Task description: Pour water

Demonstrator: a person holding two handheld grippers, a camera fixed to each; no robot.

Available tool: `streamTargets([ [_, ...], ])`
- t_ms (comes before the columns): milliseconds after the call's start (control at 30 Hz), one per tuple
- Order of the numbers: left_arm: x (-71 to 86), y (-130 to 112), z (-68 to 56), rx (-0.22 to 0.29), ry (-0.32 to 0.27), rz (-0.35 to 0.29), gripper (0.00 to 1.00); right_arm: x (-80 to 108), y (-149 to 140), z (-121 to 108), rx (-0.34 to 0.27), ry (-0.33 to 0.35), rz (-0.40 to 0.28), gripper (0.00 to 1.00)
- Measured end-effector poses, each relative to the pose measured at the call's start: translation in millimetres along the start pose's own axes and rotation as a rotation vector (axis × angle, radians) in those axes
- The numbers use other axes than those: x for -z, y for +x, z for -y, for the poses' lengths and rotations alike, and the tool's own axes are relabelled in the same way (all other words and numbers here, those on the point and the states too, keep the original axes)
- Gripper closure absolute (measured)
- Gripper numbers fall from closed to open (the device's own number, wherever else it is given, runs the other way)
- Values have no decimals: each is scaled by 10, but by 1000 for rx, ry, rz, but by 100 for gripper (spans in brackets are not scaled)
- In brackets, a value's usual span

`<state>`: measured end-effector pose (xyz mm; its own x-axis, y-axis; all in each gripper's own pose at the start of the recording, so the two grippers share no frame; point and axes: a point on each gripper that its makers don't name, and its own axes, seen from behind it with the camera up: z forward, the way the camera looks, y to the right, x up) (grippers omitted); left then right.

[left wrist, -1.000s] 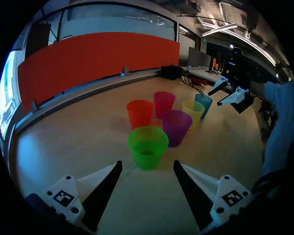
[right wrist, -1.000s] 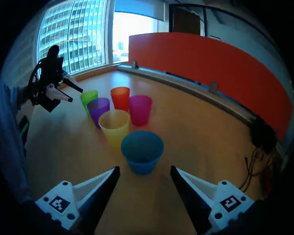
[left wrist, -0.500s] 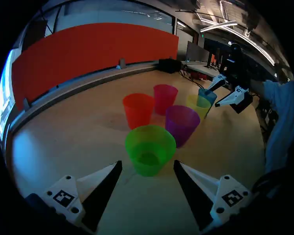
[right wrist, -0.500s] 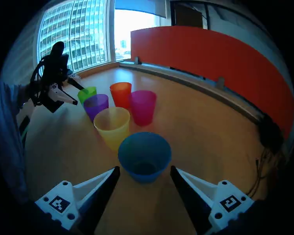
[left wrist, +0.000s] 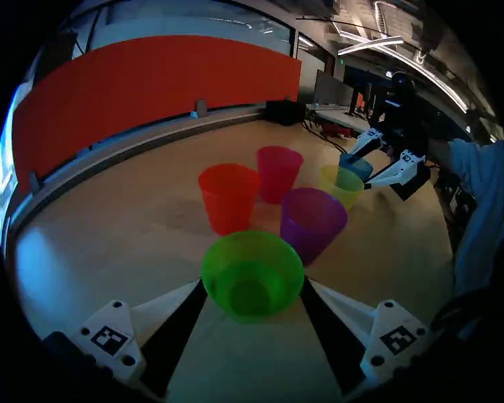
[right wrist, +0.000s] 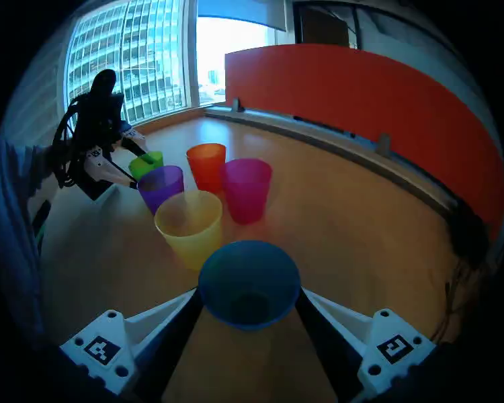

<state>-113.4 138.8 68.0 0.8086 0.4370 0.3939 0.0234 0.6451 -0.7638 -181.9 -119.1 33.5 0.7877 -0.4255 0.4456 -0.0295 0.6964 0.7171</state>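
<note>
A green cup (left wrist: 252, 285) stands on the wooden table between the fingers of my left gripper (left wrist: 252, 281), which is open; the cup's rim fills the gap. A blue cup (right wrist: 248, 285) sits the same way inside my open right gripper (right wrist: 248, 290). Between them stand an orange cup (left wrist: 228, 198), a pink cup (left wrist: 277, 173), a purple cup (left wrist: 312, 215) and a yellow cup (left wrist: 341, 185). In the left gripper view the right gripper (left wrist: 357, 172) straddles the blue cup (left wrist: 354, 162) far off. In the right gripper view the left gripper (right wrist: 140, 169) straddles the green cup (right wrist: 146, 161).
A long orange panel (left wrist: 151, 80) runs behind the table's far edge. Black cables (right wrist: 464, 235) lie at one end. A person's light-blue sleeve (left wrist: 484, 201) holds the far gripper. Bare wood (right wrist: 359, 221) spreads beside the cups; large windows (right wrist: 124, 60) stand beyond.
Both grippers have moved forward: the green cup now sits between the left fingers and the blue cup between the right fingers. Finger spacing is unchanged.
</note>
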Motion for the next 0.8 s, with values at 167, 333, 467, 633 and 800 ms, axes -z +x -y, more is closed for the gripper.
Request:
streamTargets([
  [167, -19, 13, -5, -1, -4, -2, 2, -36, 40, 6, 0, 4, -9, 0],
  [333, -41, 20, 13, 3, -2, -4, 2, -43, 53, 1, -1, 6, -12, 0],
  [467, -51, 6, 30, 8, 2, 1, 10, -45, 61, -10, 1, 5, -14, 0],
  [633, -56, -4, 24, 6, 0, 2, 15, -41, 69, -10, 3, 5, -16, 0],
  [800, -57, 11, 25, 5, 0, -2, 15, -50, 74, -2, 0, 6, -19, 0],
])
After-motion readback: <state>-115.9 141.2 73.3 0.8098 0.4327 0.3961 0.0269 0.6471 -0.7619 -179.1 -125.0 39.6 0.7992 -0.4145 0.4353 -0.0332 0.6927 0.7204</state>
